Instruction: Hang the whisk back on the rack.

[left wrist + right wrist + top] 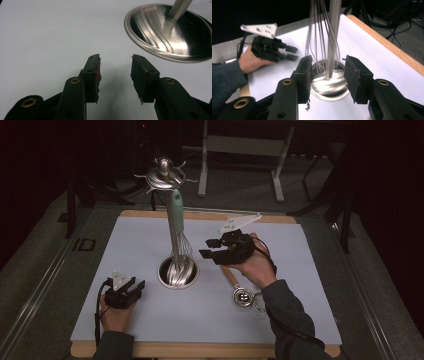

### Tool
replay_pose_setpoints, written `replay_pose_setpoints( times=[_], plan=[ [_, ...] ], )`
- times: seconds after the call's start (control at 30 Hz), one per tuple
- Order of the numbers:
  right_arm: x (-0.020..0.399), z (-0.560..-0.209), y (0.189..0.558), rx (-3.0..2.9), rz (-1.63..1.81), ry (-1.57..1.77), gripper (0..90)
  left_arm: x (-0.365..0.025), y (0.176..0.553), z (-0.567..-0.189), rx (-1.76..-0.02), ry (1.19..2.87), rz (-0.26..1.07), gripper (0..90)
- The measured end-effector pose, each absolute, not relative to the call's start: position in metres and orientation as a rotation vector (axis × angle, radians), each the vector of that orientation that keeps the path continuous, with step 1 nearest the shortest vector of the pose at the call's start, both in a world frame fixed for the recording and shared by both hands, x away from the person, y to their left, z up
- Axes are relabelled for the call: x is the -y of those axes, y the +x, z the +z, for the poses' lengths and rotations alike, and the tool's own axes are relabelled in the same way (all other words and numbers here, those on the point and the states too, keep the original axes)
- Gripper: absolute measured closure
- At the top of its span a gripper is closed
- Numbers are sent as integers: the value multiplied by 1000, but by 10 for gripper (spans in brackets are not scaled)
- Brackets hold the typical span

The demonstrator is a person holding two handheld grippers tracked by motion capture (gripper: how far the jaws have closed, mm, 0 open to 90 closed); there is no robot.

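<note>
Both grippers empty, jaws apart
Whisk (181,247) hangs over the rack base (178,272) ahead of right gripper (212,248); left gripper (136,285) beside it.

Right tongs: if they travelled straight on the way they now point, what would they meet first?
Probably the silver wire whisk hanging on the upright steel rack pole; both sit between the open right tongs, above the round steel base. Depth is unclear, so which comes first is uncertain.

The utensil stand (169,220) rises tall from its steel base (178,272) at table centre – the main obstacle; white mat (140,245) lies bare from nine to twelve o'clock; a strainer (242,296) blocks four o'clock.
</note>
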State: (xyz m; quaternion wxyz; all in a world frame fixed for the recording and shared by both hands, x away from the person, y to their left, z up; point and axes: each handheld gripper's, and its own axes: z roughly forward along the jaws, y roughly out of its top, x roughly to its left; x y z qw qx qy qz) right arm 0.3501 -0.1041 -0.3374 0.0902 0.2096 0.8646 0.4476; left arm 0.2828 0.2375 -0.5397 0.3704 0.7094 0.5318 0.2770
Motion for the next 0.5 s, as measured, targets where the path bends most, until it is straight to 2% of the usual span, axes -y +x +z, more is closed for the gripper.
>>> replay_pose_setpoints(
  times=[0.4, 0.5],
  plan=[
    [131, -356, 344, -2548, 1267, 708, 544, -232, 276, -531, -1328, 1786, 681, 664],
    [143, -365, 341, -2552, 1280, 746, 542, -228, 273, -513, -1303, 1736, 687, 656]
  ],
)
